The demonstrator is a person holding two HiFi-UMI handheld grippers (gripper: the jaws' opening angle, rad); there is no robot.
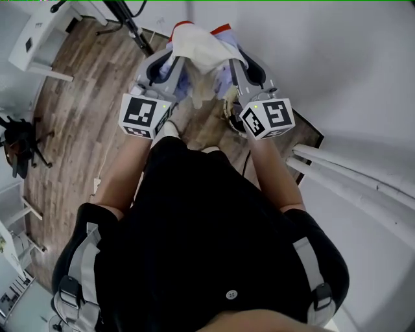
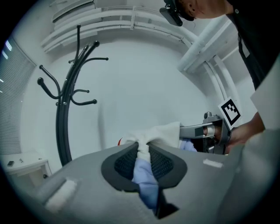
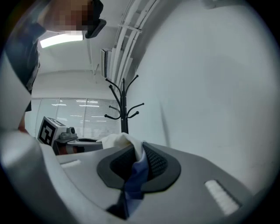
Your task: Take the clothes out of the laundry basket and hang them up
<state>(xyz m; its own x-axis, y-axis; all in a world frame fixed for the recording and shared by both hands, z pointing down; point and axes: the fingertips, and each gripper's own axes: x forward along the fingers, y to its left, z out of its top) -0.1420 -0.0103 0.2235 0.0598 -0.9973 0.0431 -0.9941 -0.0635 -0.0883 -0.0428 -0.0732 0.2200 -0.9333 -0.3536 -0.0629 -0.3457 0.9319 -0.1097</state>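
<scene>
A garment [image 1: 199, 48], cream-white with pale blue lining and a red edge, hangs stretched between my two grippers, held level in front of the person. My left gripper [image 1: 170, 59] is shut on one part of it; in the left gripper view the cloth [image 2: 143, 168] is pinched between the dark pads. My right gripper [image 1: 235, 61] is shut on the other part, its cloth [image 3: 134, 168] bunched between the pads. A black coat stand [image 2: 65, 105] rises against the white wall, also seen as a coat stand [image 3: 123, 107] in the right gripper view. No laundry basket is in view.
White wall [image 1: 350, 71] lies close ahead and to the right, with white pipes [image 1: 350, 175] along it. The coat stand's foot [image 1: 126, 19] stands on the wood floor [image 1: 78, 123]. White furniture [image 1: 39, 39] is at the left, and a black object [image 1: 19, 142] lies on the floor.
</scene>
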